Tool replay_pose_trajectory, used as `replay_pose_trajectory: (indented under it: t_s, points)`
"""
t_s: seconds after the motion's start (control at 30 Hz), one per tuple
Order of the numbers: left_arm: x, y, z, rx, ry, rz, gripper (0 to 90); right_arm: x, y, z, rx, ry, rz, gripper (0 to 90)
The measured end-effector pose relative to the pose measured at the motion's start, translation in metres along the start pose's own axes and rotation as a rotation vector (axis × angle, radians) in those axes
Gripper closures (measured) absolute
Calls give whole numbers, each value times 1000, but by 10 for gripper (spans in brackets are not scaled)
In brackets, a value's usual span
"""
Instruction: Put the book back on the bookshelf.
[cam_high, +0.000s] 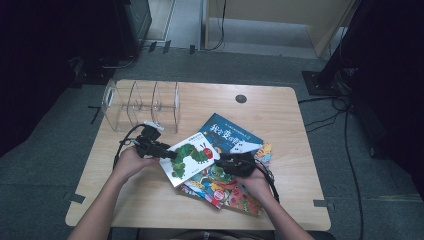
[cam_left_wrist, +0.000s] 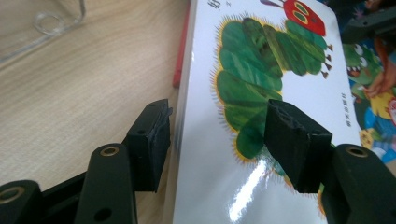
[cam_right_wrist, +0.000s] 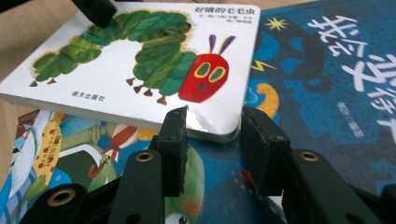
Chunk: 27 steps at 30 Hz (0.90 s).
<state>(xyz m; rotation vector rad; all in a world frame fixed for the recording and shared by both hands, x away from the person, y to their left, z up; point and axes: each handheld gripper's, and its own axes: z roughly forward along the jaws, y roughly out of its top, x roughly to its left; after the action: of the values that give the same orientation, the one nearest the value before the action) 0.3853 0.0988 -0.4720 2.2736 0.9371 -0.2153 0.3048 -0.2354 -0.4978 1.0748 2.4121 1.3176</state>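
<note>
Here, both hand-held grippers work the caterpillar book (cam_high: 191, 159) on top of the book pile.

Left hand-held gripper (cam_left_wrist: 217, 135): jaws apart and straddling the book's left edge, one pad off the side over the tabletop (cam_high: 150, 200), the other over the cover; no pinch yet that I can see. Right hand-held gripper (cam_right_wrist: 212, 140): jaws apart, tips just short of the book's near corner, touching nothing. The book lies tilted across the blue book (cam_right_wrist: 327, 84) and the cartoon book (cam_high: 225, 192), near the clear rack (cam_high: 140, 105). To do this well, I judge the left jaws should slide further over the edge and close squarely before lifting, while the right steadies the corner so the pile underneath does not shift.
</note>
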Motion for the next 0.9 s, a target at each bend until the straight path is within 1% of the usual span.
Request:
replay_pose_trajectory:
  t_s: [0.07, 0.13, 0.17, 0.23, 0.27, 0.3, 0.33, 0.47, 0.5, 0.57, 0.67, 0.73, 0.77, 0.8, 0.87, 0.9]
  points:
    - [1, 0, -1, 1, -2, 0, 398, 2, -2, -5, -9, -10, 3, 654]
    - [1, 1, -1, 1, 12, 1, 398, 6, -4, -11, -17, -9, 10, 704]
    - [1, 1, -1, -3, 14, 5, 399, 7, -5, -14, -25, -8, 16, 756]
    - [1, 2, 0, 4, 4, 4, 407, 9, -6, -18, -22, 7, 23, 823]
    - [0, 3, 1, 8, 2, 3, 409, 11, -6, -19, -6, 22, 34, 841]
    - [0, 4, 1, 10, 0, 9, 410, 13, -7, -19, 1, 32, 32, 856]
    - [0, 5, 2, 11, -5, 6, 416, 15, -7, -18, 8, 42, 33, 865]
    - [1, 9, 5, 27, -24, -2, 423, 21, -7, -10, 26, 50, 16, 871]
    - [1, 9, 5, 30, -24, 3, 422, 23, -7, -8, 30, 50, 11, 876]
    - [1, 11, 5, 40, -25, 11, 422, 25, -7, -3, 34, 54, 9, 885]
    - [3, 11, 7, 38, -38, 0, 421, 28, -5, 1, 32, 58, 7, 892]
    - [4, 10, 7, 39, -51, -4, 420, 30, -3, 5, 29, 70, 10, 892]
    - [5, 10, 7, 41, -54, -8, 416, 31, -3, 6, 32, 80, 20, 892]
    - [5, 10, 7, 42, -55, -4, 413, 32, -2, 8, 31, 91, 23, 892]
    - [5, 10, 8, 39, -56, -9, 410, 35, 1, 11, 37, 91, 12, 893]
    - [4, 10, 8, 44, -52, -3, 398, 36, 2, 12, 40, 88, 2, 895]
